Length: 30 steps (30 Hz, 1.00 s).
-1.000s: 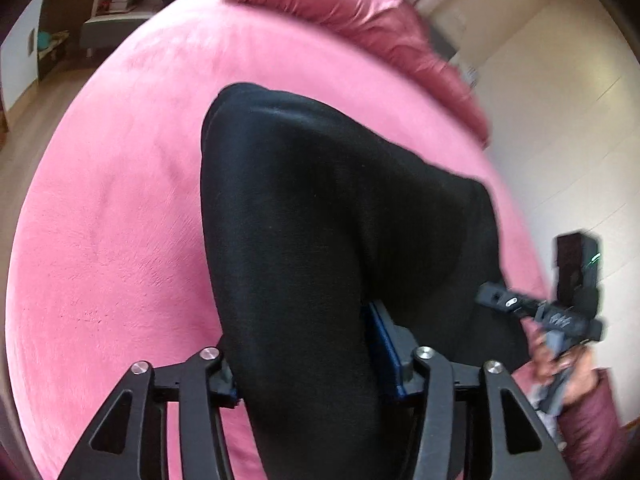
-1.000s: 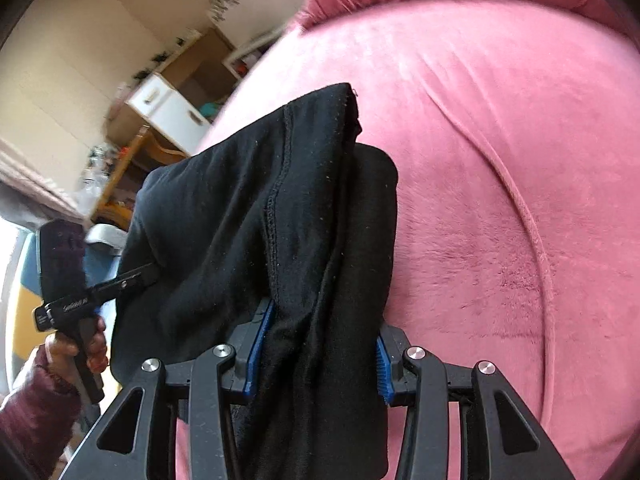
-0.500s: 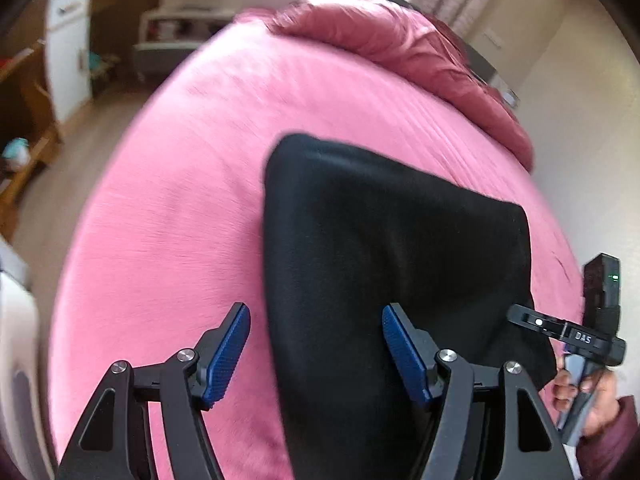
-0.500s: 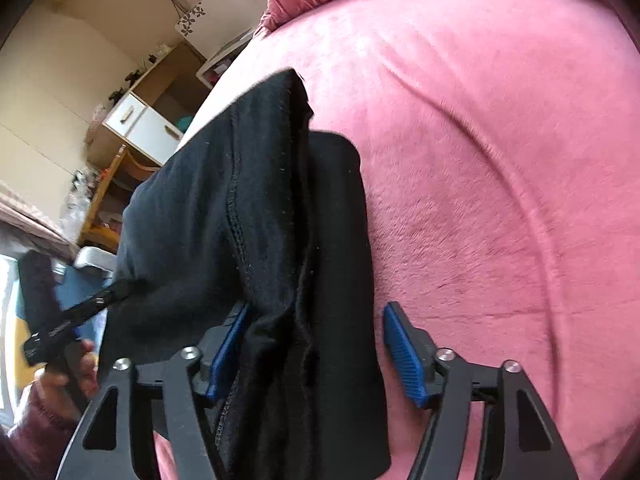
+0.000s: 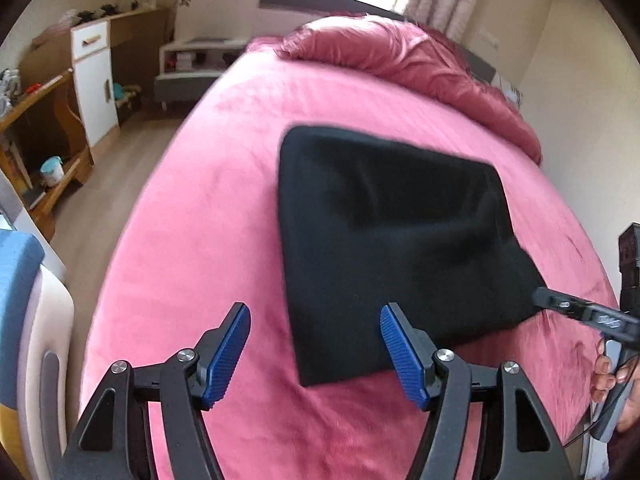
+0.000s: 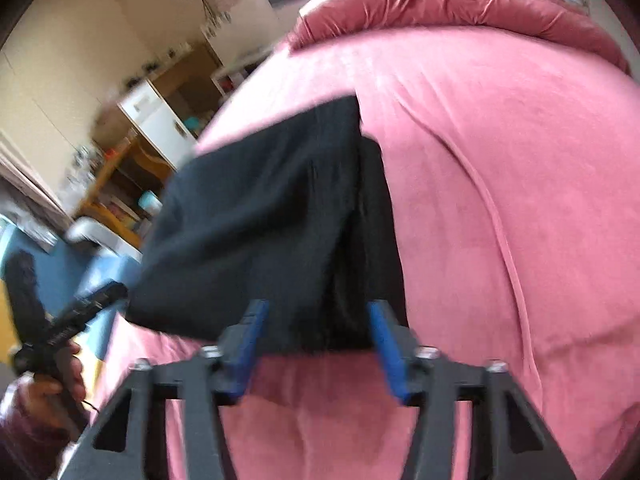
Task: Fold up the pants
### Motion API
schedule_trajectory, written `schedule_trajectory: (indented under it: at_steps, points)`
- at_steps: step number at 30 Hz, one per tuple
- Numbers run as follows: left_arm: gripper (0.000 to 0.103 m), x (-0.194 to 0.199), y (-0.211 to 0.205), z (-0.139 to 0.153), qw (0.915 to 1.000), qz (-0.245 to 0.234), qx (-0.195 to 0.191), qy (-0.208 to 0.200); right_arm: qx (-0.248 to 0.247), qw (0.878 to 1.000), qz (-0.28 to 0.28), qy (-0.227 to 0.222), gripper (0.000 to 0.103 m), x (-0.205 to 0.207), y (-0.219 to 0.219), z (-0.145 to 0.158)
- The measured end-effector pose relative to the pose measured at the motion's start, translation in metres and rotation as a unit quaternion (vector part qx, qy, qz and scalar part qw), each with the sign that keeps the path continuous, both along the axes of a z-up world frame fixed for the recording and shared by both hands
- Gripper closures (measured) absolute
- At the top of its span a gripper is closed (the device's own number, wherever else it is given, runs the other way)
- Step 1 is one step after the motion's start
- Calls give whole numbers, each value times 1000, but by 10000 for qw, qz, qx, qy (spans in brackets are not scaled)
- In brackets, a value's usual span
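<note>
Folded black pants (image 5: 384, 240) lie flat on the pink bed cover (image 5: 192, 240). My left gripper (image 5: 316, 344) hovers open just short of their near left corner, and neither blue pad touches cloth. In the right wrist view the pants (image 6: 272, 220) lie just ahead of my right gripper (image 6: 316, 340). Its jaws are closing; the near folded edge shows between the tips, but the pads do not press on it. That view is blurred. A hand (image 5: 612, 376) holds the right gripper at the pants' right corner.
A crumpled pink duvet (image 5: 400, 52) is heaped at the head of the bed. Left of the bed are wood floor, a white cabinet (image 5: 94, 76) and wooden shelves (image 5: 44, 152). A blue and white object (image 5: 20, 272) stands close by the near left. A wall runs along the right.
Both grippers have let go of the pants and pulled back and up. The pants have dropped flat onto the bed. The left jaws opened wide; the right jaws opened, then narrowed.
</note>
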<state>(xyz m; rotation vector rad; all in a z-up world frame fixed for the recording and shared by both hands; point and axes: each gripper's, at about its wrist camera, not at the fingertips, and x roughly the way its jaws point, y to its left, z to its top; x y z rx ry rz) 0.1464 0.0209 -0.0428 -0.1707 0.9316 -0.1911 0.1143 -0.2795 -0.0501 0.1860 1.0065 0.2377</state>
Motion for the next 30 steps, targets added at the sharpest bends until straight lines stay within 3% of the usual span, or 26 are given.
schedule_trajectory:
  at_steps: [2,7,13,18,20,24,30]
  points:
    - [34,-4,-6,-5,9999,-105,101,32,-256,9996,-127,62,86,0,2,-9]
    - [33,1,-10,-26,9985,-184,9,524,170,9979,-616,121,90,2,-21,-20]
    - [34,-16,-15,-1,9996,-43,270,92,33,9981,-616,43,89,-6,-10,-20]
    - [34,-47,-12,24,9986,189,344,-346,-50,9977,-637,-226,73,-22,-4,-1]
    - [34,-55,-11,29,9978,274,381,-459,45,9966,-742,-350,60,-31,-5,6]
    - [34,-74,-8,37,9971,359,356,-575,-113,9944,-902,-535,54,-46,-2,14]
    - [34,-94,-9,41,9955,428,474,-706,-558,9938,-722,-633,41,-71,32,20]
